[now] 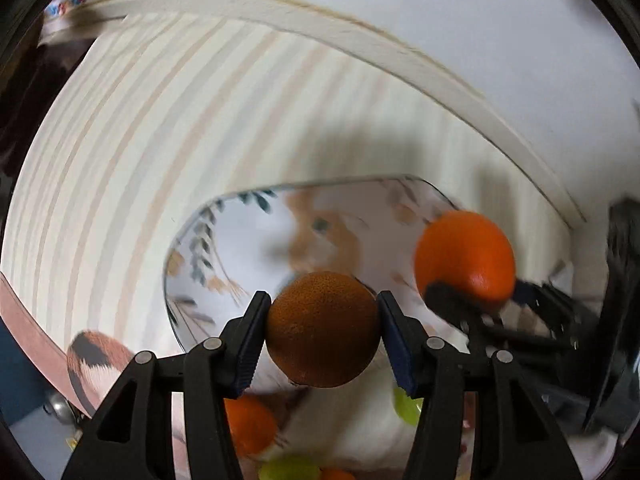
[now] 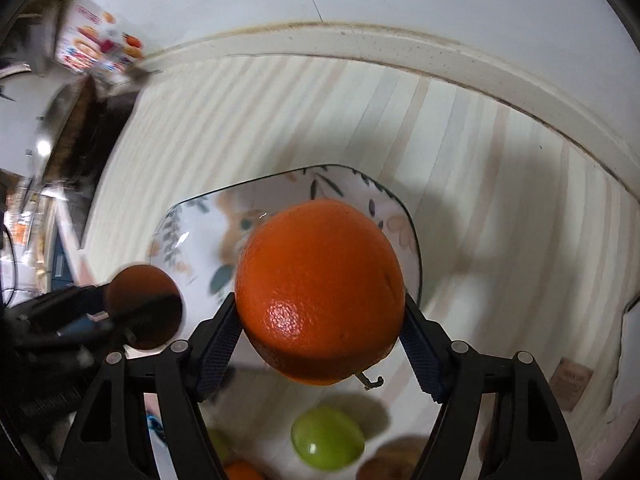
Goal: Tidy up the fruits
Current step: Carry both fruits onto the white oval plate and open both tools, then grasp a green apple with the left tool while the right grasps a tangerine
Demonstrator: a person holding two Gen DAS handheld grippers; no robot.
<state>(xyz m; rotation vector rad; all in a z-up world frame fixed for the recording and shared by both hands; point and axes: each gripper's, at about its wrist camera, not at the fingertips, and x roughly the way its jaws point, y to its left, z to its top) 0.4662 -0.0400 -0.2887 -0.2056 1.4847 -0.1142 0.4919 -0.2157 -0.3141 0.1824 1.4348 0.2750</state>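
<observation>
Left tool (image 1: 322, 330) grips small orange (image 1: 322, 328) | right tool (image 2: 320, 316) grips big orange (image 2: 320, 288) | 1 plate (image 2: 412, 240)

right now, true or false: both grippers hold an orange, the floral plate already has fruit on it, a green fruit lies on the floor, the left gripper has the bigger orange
1. Both grippers hold an orange: true. The left gripper clamps a small orange; the right gripper clamps a large orange.
2. The floral plate has fruit on it: false, no fruit rests on its visible surface.
3. A green fruit lies on the floor: true.
4. The left gripper has the bigger orange: false, the right one does.
</observation>
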